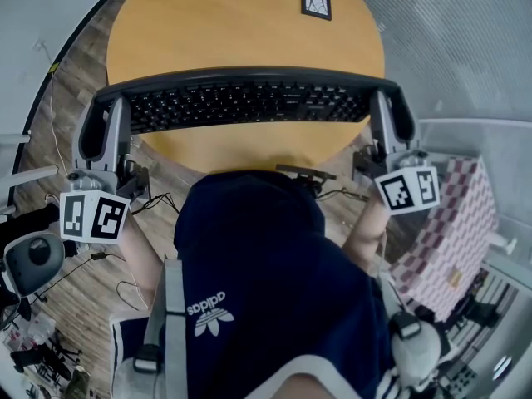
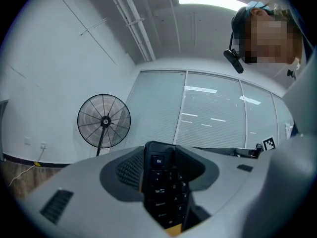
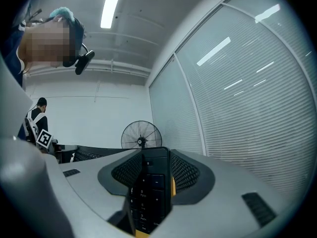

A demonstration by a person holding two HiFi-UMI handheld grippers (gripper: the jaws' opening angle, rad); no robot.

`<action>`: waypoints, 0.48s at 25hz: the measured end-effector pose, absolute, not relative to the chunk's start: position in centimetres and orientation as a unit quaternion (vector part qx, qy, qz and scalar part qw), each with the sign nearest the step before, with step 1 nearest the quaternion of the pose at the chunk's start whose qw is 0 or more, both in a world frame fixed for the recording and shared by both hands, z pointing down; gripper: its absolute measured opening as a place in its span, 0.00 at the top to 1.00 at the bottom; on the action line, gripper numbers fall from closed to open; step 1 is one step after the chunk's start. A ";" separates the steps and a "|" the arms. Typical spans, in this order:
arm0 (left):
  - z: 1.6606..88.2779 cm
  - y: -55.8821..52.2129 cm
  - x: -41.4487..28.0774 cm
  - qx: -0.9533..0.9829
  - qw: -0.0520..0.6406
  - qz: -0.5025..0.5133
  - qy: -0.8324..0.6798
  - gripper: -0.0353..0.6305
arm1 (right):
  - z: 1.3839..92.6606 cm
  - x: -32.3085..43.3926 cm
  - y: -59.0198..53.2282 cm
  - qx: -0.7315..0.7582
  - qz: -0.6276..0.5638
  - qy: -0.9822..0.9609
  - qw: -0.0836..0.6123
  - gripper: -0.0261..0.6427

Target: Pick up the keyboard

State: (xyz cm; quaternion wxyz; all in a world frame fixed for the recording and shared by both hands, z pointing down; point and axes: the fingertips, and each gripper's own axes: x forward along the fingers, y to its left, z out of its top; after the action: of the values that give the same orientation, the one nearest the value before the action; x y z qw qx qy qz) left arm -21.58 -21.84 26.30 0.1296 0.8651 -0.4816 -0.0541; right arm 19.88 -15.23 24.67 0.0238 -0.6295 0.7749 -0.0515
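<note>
A long black keyboard (image 1: 248, 102) hangs level above the round wooden table (image 1: 224, 23), close to my body. My left gripper (image 1: 106, 110) is shut on its left end and my right gripper (image 1: 389, 106) is shut on its right end. In the left gripper view the keyboard's end (image 2: 161, 190) stands edge-on between the ribbed pads, the Esc key uppermost. The right gripper view shows the number-pad end (image 3: 148, 192) pinched the same way. Both gripper cameras point up and outward at walls and ceiling.
A small framed picture (image 1: 316, 2) lies at the table's far edge. A pink checked box (image 1: 449, 231) stands at my right, a white device (image 1: 32, 260) and floor cables at my left. A standing fan (image 2: 104, 122) and glass partitions are behind. Another person (image 3: 35, 117) stands far off.
</note>
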 end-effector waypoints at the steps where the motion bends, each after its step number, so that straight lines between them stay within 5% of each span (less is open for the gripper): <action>1: 26.3 -21.9 -21.6 0.865 0.130 -0.053 -0.481 0.65 | 24.7 19.9 -15.2 -0.630 -0.051 0.775 0.023 0.70; 12: 26.6 -21.9 -21.6 0.865 0.133 -0.050 -0.482 0.65 | 24.7 19.7 -15.3 -0.631 -0.054 0.774 0.015 0.70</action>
State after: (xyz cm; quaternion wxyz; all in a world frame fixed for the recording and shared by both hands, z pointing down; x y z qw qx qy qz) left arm -21.58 -21.95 26.61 0.1329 0.8648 -0.4816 -0.0500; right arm 19.73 -15.35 24.71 0.0154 -0.6311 0.7737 -0.0536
